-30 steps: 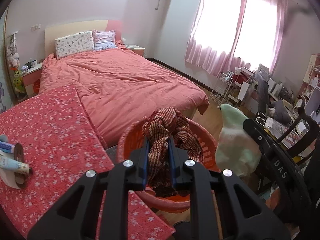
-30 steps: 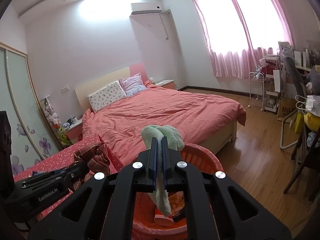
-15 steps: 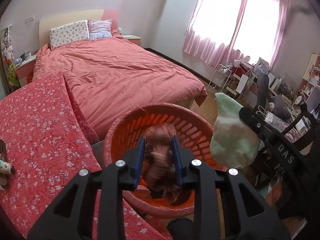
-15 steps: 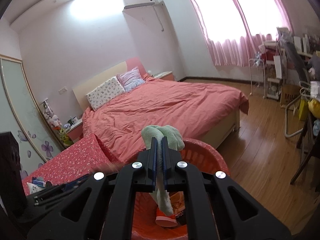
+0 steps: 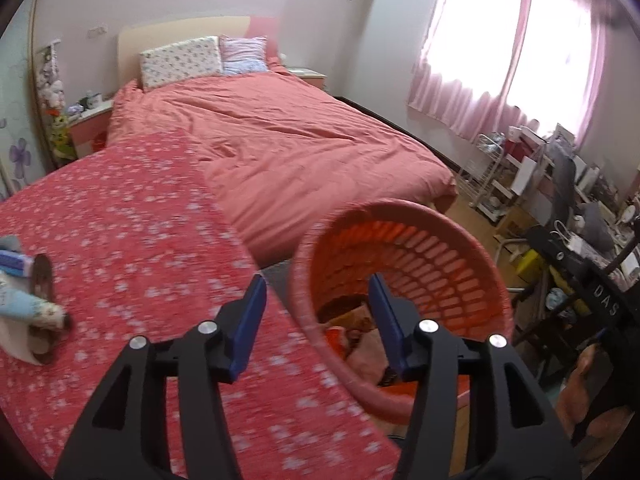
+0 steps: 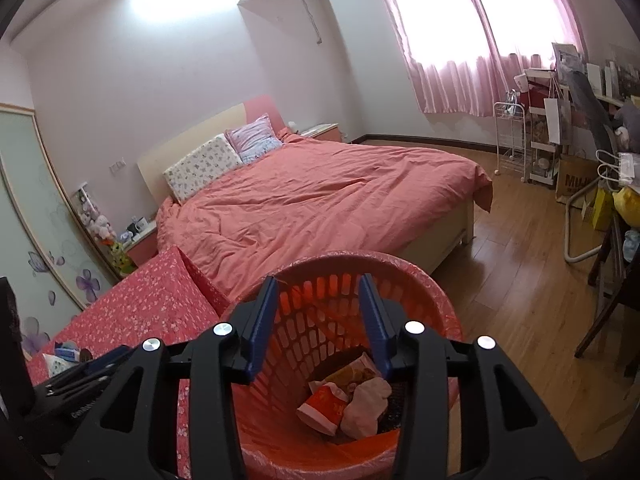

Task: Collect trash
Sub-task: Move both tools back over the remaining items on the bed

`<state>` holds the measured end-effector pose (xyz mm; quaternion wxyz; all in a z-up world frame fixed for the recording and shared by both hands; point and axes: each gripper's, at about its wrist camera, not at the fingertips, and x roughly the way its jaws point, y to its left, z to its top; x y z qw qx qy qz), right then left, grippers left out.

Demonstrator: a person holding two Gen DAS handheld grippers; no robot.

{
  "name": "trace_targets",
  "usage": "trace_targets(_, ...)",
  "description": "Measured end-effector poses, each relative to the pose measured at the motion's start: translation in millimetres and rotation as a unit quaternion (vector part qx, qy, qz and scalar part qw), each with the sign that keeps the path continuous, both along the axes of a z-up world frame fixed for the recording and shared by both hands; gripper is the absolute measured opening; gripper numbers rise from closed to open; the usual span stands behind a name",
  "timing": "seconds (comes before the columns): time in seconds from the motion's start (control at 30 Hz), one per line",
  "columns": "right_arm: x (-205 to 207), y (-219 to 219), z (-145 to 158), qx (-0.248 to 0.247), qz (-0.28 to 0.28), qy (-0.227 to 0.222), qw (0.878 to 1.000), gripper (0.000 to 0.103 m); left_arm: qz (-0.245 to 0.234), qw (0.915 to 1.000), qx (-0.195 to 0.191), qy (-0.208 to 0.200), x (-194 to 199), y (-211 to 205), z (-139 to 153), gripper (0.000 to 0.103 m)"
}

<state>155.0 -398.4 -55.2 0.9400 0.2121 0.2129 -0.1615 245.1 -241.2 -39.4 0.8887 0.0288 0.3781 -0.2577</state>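
Both grippers' jaws are opening with nothing between them: the left gripper [image 5: 316, 300] and right gripper [image 6: 318, 304] hover over the basket [image 6: 420, 276] holding trash [image 6: 344, 400].

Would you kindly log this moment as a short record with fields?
basket: orange basket, beside the table
basket contents: wrapper, pale sock, other items unclear
left tool: jaws opening, nothing between them, over basket's near rim
right tool: jaws opening, nothing between them, above basket
left on table: small items at its edge
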Motion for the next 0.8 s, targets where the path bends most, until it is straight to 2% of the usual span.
trace_targets(0.2, 6.8, 25.6, 5.6, -0.018, 0.026, 0.007, 0.999, 0.046, 0.041, 0.9986, 0.019, -0.029, -9.6, 51.8, 5.8, 0.06)
trace_targets(0.43, 24.5, 72.1, 3.6, -0.035, 0.078, 0.028, 0.996, 0.048, 0.109, 0.9932, 0.019, -0.036, -15.1, 126.7, 7.9, 0.064)
trace_targets(0.63, 41.9, 125.9, 2.4, -0.053, 0.144, 0.045, 0.987, 0.049, 0.177, 0.9839, 0.011, -0.025, -12.9, 196.9, 6.0, 0.064)
trace_targets(0.8, 62.1, 173.1, -1.3, -0.063, 0.211, 0.058, 0.974, 0.049, 0.228, 0.9734, 0.013, -0.021, -10.9, 250.5, 2.2, 0.065)
